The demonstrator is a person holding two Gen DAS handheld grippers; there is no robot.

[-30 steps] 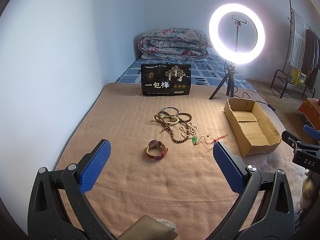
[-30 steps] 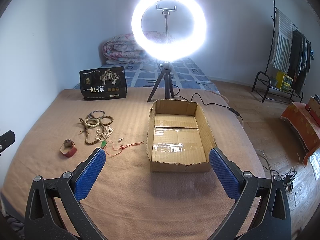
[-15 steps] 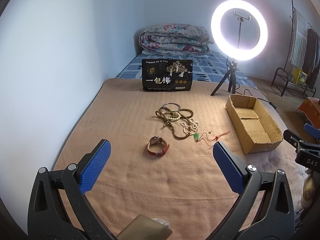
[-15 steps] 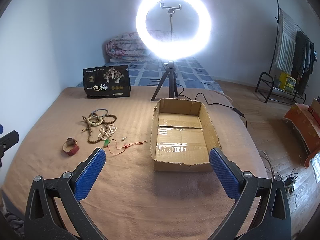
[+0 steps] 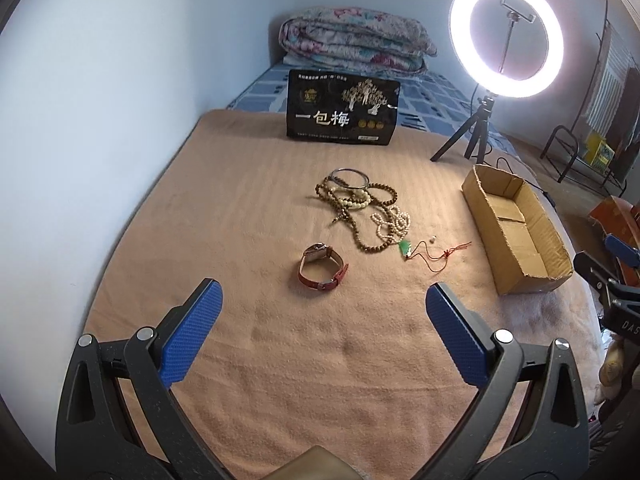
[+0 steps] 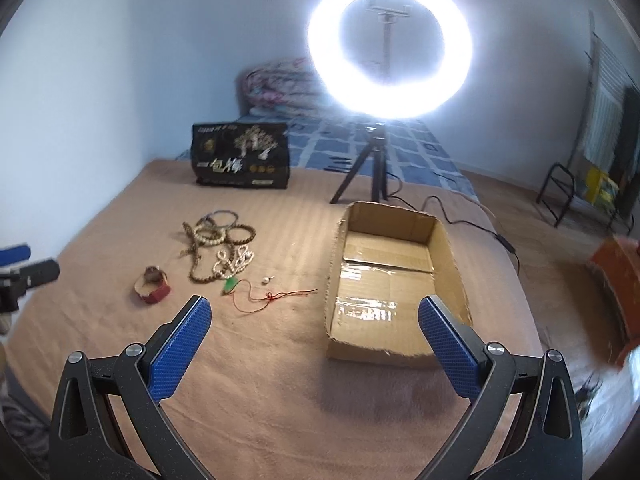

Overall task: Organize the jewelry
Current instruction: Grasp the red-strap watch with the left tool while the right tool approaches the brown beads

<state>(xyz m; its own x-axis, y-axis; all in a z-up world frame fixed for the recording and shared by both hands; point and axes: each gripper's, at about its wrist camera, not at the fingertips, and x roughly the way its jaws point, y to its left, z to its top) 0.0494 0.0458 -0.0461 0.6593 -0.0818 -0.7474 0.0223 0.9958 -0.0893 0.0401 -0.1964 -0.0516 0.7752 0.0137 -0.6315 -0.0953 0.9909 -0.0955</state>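
Note:
Jewelry lies on a tan blanket (image 5: 280,360): a red-strapped watch (image 5: 322,271), a heap of brown and pale bead strings (image 5: 362,208) with a metal bangle (image 5: 349,178), and a green pendant on red cord (image 5: 406,249). An open cardboard box (image 5: 516,232) sits to their right. My left gripper (image 5: 322,328) hovers open just short of the watch, nothing between its blue pads. My right gripper (image 6: 316,334) is open above the blanket, between the red cord (image 6: 276,295) and the box (image 6: 394,276). The watch (image 6: 153,286) and beads (image 6: 218,248) lie left of it.
A black printed bag (image 5: 343,108) stands behind the jewelry. A lit ring light on a tripod (image 5: 506,36) stands behind the box, its cable (image 6: 472,220) trailing right. A folded quilt (image 5: 356,46) lies at the back wall. A clothes rack (image 5: 600,120) is at the far right.
Both grippers have moved forward and lower over the blanket; the jewelry and box look nearer. The right view has swung slightly and is blurred. Both stay open.

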